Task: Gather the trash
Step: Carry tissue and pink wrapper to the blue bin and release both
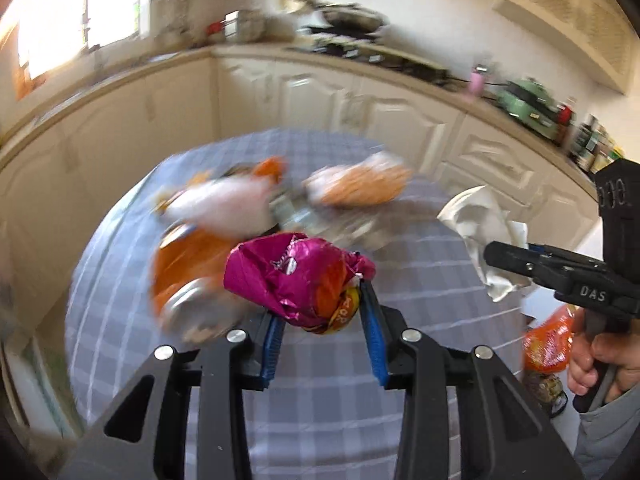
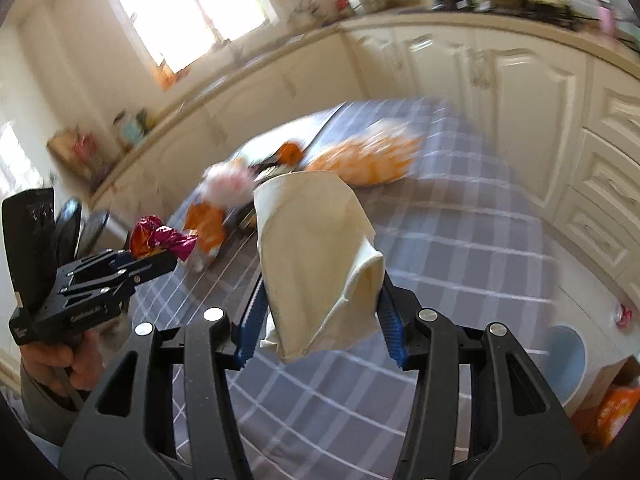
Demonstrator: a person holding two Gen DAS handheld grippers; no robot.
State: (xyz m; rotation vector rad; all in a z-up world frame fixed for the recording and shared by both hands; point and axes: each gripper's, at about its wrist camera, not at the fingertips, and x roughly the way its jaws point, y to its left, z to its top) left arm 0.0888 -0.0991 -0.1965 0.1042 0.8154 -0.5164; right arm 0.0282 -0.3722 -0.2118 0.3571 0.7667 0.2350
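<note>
My left gripper (image 1: 320,304) is shut on a crumpled magenta and orange foil wrapper (image 1: 296,276) and holds it above the checked tablecloth (image 1: 320,380). It also shows at the left of the right wrist view (image 2: 160,258), with the wrapper (image 2: 160,238) in its tips. My right gripper (image 2: 320,304) is shut on a crumpled cream paper napkin (image 2: 316,264), held above the table. It shows at the right of the left wrist view (image 1: 494,258) with the napkin (image 1: 480,220). More trash lies blurred on the table: orange packets (image 1: 188,268), (image 1: 360,186) and a white wad (image 1: 224,204).
Cream kitchen cabinets (image 1: 320,92) and a cluttered worktop (image 1: 360,48) curve behind the table. An orange bag (image 1: 548,340) sits at the right table edge. A light blue round bin (image 2: 568,356) and an orange packet (image 2: 612,412) stand low at the right.
</note>
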